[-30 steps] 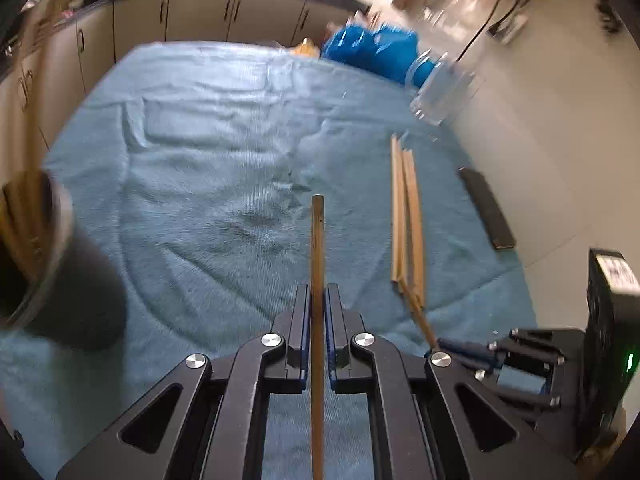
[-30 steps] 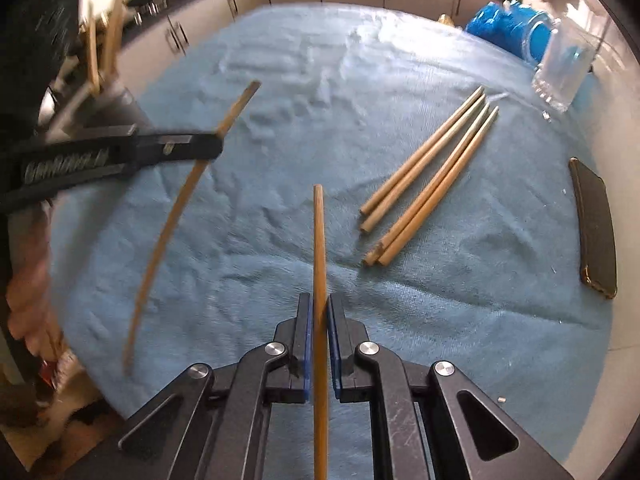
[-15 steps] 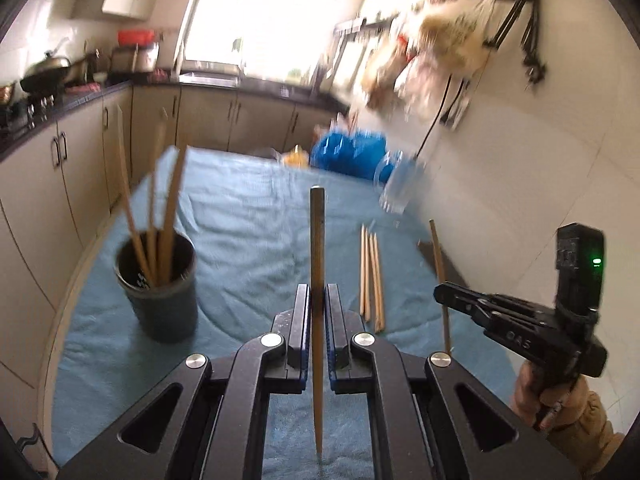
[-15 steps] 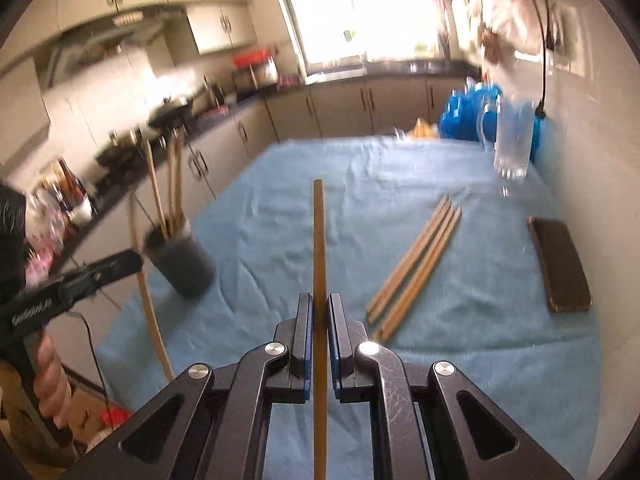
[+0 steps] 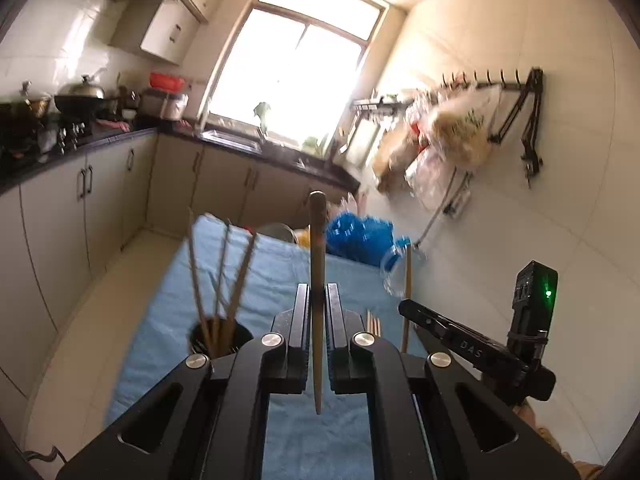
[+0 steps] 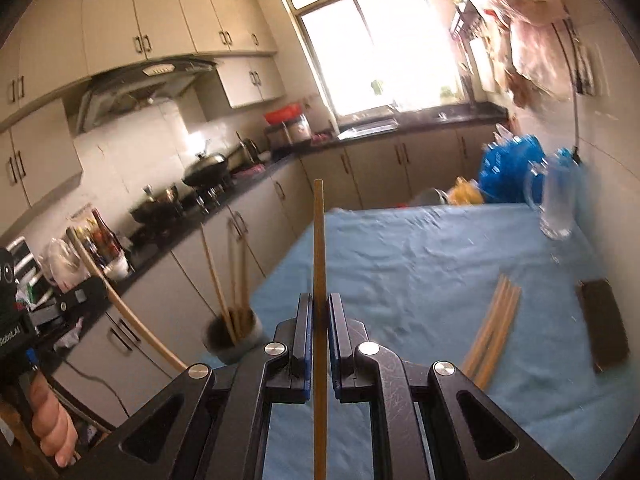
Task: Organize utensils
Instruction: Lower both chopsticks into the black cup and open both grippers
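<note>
The left tool (image 5: pixel 317 300) is clamping one tan wooden chopstick (image 5: pixel 317 264) between its narrow jaws, and the right tool (image 6: pixel 319 312) is gripping a second tan wooden chopstick (image 6: pixel 319 248) the same way, both sticks pointing up past the fingers. Taking the dark round holder cup (image 6: pixel 234 340) as the landmark: the right wrist view is showing it whole, standing on the blue cloth-covered desk (image 6: pixel 420 264) with several chopsticks leaning in it, and well to its right four loose chopsticks (image 6: pixel 494 328) lying together, a flat dark phone (image 6: pixel 604 324) beyond them, and a clear glass pitcher (image 6: pixel 556 200) at the far edge. The left wrist view is showing only the cup's rim (image 5: pixel 221 334), the left tool's body hiding the rest, and it is catching the right tool (image 5: pixel 408 308) from the side, right of the cup. Compared with a second earlier, both views are looking far higher, the window and cabinets now filling frames where the desk lay.
</note>
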Action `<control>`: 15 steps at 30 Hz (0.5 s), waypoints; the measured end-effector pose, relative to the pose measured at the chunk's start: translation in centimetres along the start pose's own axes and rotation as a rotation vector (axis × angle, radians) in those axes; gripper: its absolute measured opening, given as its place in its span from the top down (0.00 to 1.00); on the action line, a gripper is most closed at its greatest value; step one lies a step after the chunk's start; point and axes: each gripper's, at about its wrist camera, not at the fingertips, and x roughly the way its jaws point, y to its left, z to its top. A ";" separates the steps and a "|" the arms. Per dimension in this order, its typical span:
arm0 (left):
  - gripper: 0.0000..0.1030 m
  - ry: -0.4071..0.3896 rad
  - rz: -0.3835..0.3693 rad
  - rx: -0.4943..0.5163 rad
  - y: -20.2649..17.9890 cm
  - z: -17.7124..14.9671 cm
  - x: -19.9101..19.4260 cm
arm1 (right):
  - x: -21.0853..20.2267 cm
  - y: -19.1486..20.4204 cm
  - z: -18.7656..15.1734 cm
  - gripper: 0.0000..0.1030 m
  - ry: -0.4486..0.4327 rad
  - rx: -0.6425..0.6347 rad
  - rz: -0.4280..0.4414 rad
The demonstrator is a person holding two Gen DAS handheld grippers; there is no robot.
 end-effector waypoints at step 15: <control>0.94 0.044 0.192 0.014 6.9 6.1 5.0 | 10.0 9.5 6.1 0.92 -0.247 -0.004 0.080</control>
